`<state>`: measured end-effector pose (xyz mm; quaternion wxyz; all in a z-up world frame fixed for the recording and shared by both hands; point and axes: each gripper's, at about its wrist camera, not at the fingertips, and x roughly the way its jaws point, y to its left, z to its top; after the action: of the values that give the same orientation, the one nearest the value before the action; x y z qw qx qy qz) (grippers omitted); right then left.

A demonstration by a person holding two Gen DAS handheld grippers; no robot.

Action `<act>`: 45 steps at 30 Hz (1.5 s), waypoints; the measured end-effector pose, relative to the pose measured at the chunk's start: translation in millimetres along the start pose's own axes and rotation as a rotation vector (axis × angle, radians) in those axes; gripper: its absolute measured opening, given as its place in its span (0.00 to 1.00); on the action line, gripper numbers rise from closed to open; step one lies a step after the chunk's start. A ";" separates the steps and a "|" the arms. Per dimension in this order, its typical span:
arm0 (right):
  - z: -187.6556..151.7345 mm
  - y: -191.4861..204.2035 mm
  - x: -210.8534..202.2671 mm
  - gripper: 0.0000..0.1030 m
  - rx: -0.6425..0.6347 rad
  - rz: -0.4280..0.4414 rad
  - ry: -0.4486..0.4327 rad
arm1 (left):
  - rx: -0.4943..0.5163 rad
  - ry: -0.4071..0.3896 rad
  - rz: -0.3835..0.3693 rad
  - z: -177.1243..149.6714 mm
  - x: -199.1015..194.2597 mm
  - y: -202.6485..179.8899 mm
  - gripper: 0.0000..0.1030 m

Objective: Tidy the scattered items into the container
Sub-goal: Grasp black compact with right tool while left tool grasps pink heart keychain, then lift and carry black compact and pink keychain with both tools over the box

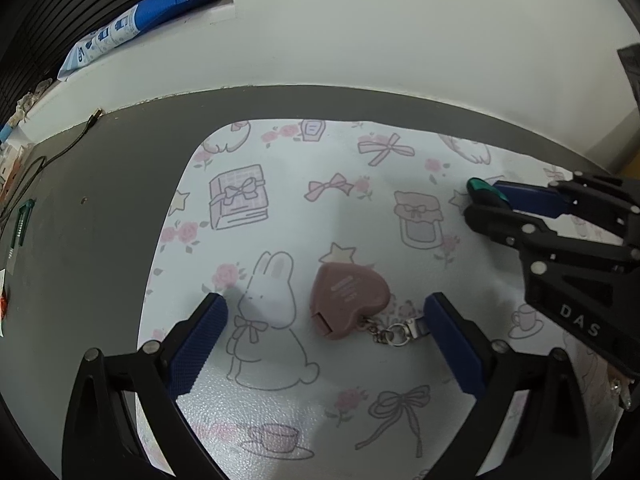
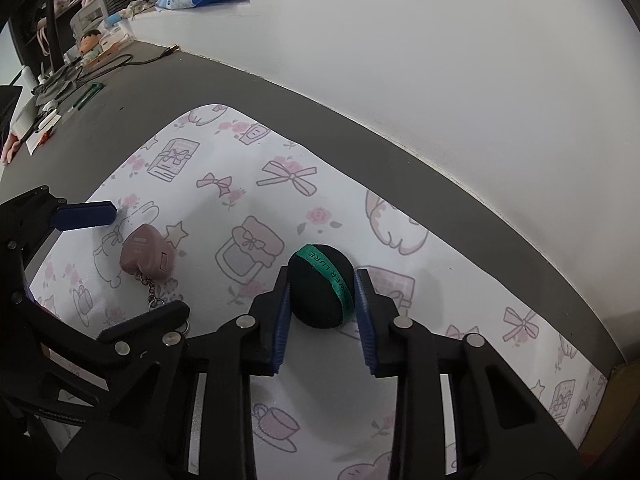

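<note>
Clamping the black ball (image 2: 320,286) in your right hand-held gripper (image 2: 322,300), your left hand-held gripper (image 1: 326,320) straddles the heart keychain (image 1: 348,304) wide; container unseen, keychain lies at nine o'clock.

"DAS" on right tool (image 1: 486,200) housing | "…WER LURE" on ball's green band (image 2: 334,280)

**Two wrist views, one patterned mat**

The left wrist camera looks forward and down between its own fingers, low and close over the patterned mat (image 1: 280,208), facing the white wall (image 1: 400,32). The right wrist camera sits just to its right, angled the same way. Both share the mat, the pink heart keychain (image 1: 350,300) (image 2: 147,254) and each other's gripper.
</note>
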<state>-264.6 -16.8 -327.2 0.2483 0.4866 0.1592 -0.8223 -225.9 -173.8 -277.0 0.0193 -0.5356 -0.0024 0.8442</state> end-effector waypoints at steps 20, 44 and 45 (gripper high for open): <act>-21.5 -15.9 -12.0 0.27 0.057 -0.022 0.024 | 0.049 -0.001 -0.034 3.6 -10.7 -22.6 0.34; -27.3 -20.0 -86.0 0.25 0.134 -0.082 -0.071 | 0.086 -0.096 -0.028 9.5 -68.4 -50.5 0.34; -26.3 -19.9 -92.9 0.25 0.139 -0.085 -0.077 | 0.088 -0.103 -0.029 10.5 -74.8 -51.3 0.34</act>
<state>-219.4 36.4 -257.6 0.1849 0.4633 0.1126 -0.8593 -202.0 -125.0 -203.6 0.0551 -0.4898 0.0260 0.8697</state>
